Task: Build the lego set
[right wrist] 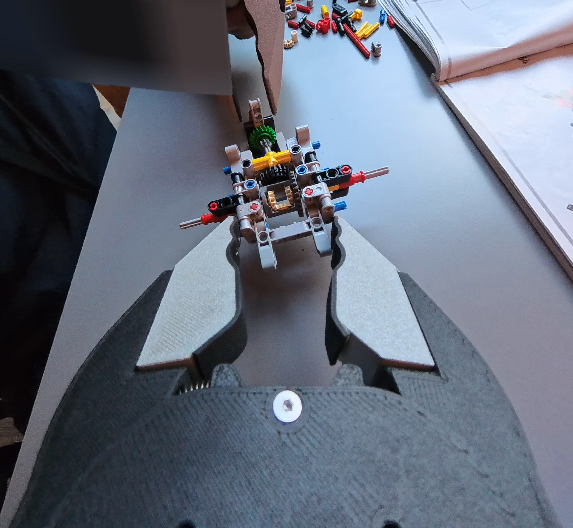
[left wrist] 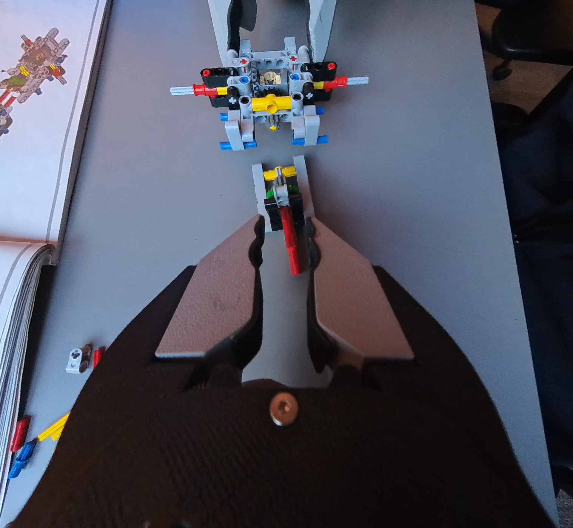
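My left claw (left wrist: 284, 223) is pinching the near end of a small brick sub-assembly (left wrist: 280, 193). Its tips press on the two pale grey beams, and a red axle (left wrist: 291, 240) trails back between my fingers. My right claw (right wrist: 283, 231) faces it from the opposite side, spread wide yet clamped on a larger geared frame (right wrist: 279, 193) of grey beams, with both pads against the frame's outer arms. The frame carries a tan bevel gear, black links and red-tipped axles sticking out sideways. Both pieces sit over the middle of the desk (left wrist: 403, 172), nose to nose, near each other but not joined, with the small piece's green gear (right wrist: 259, 138) pointing at the frame's yellow cross-connector. The desk is plain matte grey. An open instruction booklet (left wrist: 46, 110) lies along one long edge, with loose pins and axles (right wrist: 338, 20) scattered beside it at the far end. Dark clothing and a chair base show past the other edge.
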`<state>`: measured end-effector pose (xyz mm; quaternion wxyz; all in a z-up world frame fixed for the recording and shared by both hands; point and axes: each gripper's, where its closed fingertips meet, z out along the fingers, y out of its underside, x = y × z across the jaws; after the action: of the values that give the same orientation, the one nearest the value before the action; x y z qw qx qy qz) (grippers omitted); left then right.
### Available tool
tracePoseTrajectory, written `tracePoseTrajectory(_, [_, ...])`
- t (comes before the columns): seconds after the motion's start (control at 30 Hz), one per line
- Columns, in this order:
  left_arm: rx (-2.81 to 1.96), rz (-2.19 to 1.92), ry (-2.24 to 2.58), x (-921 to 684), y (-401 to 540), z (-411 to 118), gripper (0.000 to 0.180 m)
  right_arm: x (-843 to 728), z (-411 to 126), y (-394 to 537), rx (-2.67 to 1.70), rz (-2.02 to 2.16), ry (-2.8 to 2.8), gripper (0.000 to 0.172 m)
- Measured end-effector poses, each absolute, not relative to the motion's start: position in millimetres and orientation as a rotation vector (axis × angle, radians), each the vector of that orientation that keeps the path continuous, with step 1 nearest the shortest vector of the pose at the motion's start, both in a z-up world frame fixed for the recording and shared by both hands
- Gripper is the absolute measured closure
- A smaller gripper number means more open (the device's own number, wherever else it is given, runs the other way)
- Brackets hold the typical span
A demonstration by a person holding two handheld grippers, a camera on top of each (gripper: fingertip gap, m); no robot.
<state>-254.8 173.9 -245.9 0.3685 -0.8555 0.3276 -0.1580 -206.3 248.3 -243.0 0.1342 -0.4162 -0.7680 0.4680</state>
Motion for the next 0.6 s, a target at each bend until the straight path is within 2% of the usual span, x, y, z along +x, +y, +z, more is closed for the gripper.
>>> tracePoseTrajectory(0.6, [-2.218,-0.384,0.844,-249.4,176.2,-246.1,0.16,-210.2,-248.7,244.5,-1.213,1.343,-2.247,0.115])
